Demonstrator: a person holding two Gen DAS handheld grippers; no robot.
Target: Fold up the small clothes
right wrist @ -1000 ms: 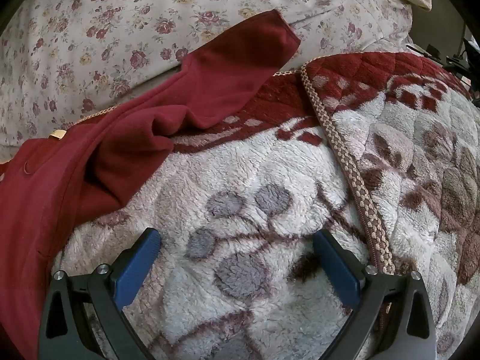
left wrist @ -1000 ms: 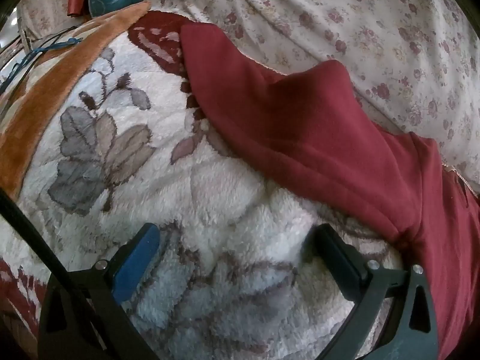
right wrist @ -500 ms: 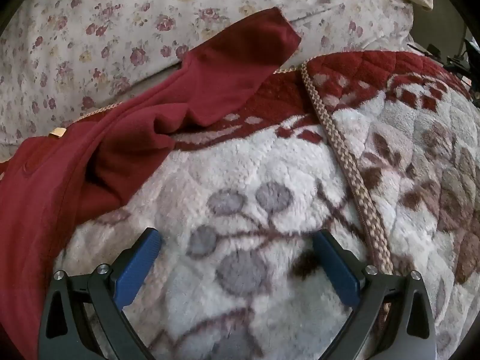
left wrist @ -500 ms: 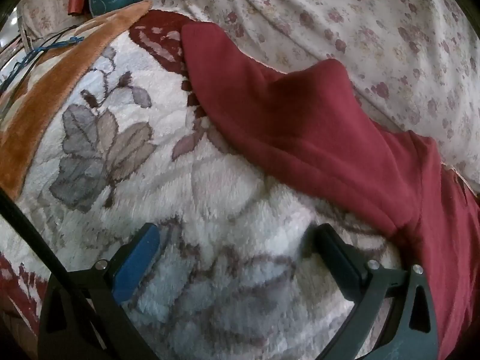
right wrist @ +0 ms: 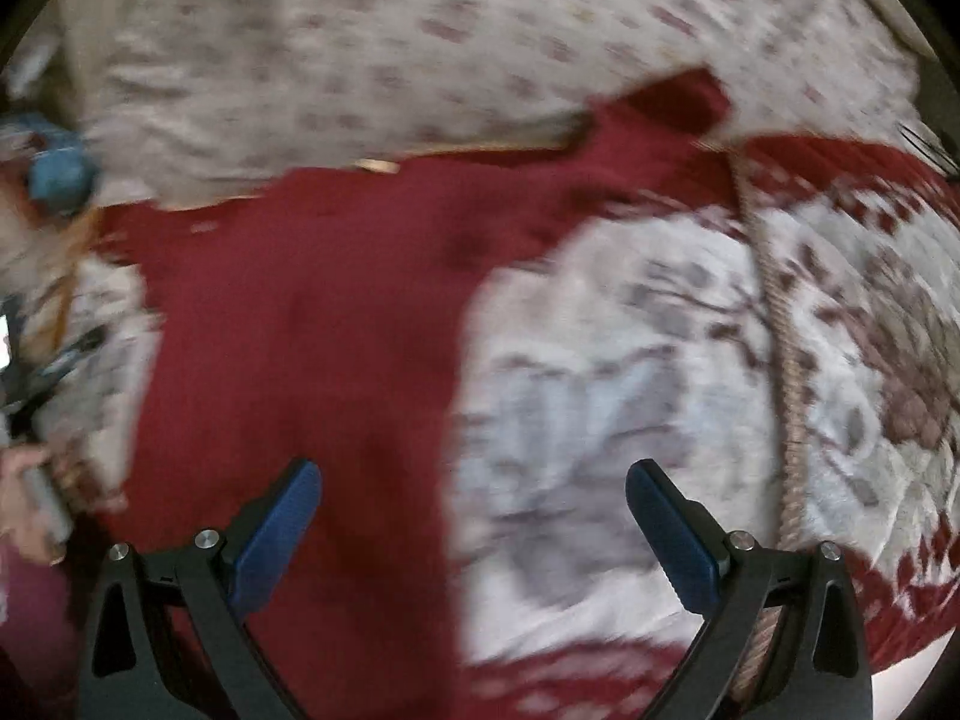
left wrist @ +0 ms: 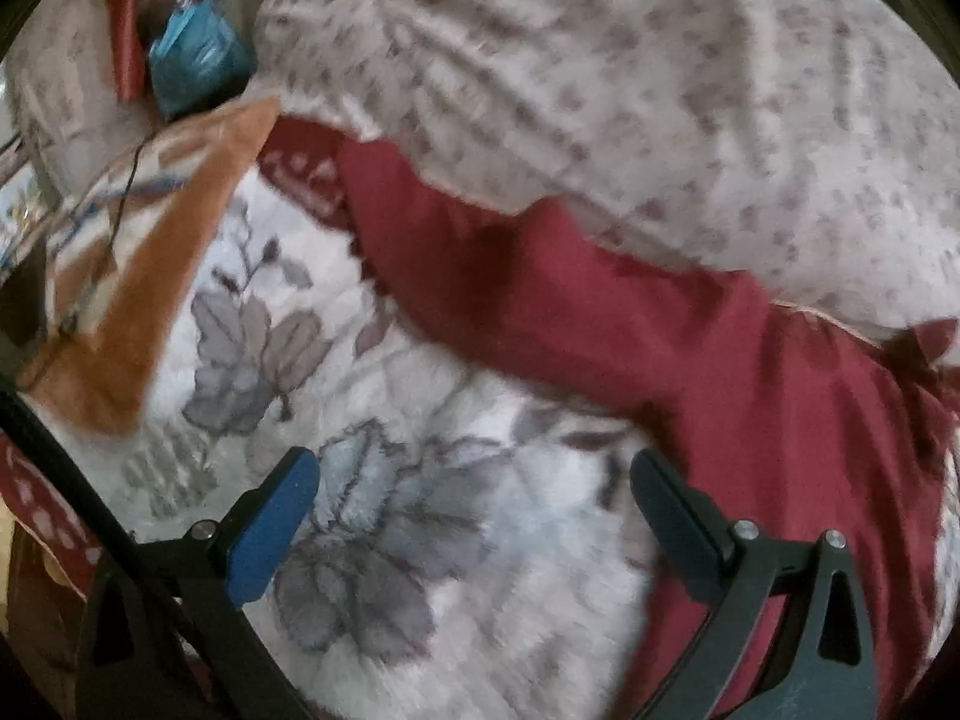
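Note:
A dark red long-sleeved garment lies spread on a fluffy white blanket with grey leaf patterns. In the left wrist view one sleeve runs from upper left to the body at the right. My left gripper is open and empty above the blanket, just left of the garment's body. In the right wrist view the garment's body fills the left half and its other sleeve reaches up right. My right gripper is open and empty over the garment's right edge. Both views are blurred.
A floral-print sheet covers the far side. An orange-edged blanket fold and a blue bag lie at the far left. A braided beige trim runs down the blanket at the right. A hand shows at the left edge.
Both grippers have pulled back and up, so more of the bed shows. The right gripper has swung left over the garment's body. The garment itself lies as before.

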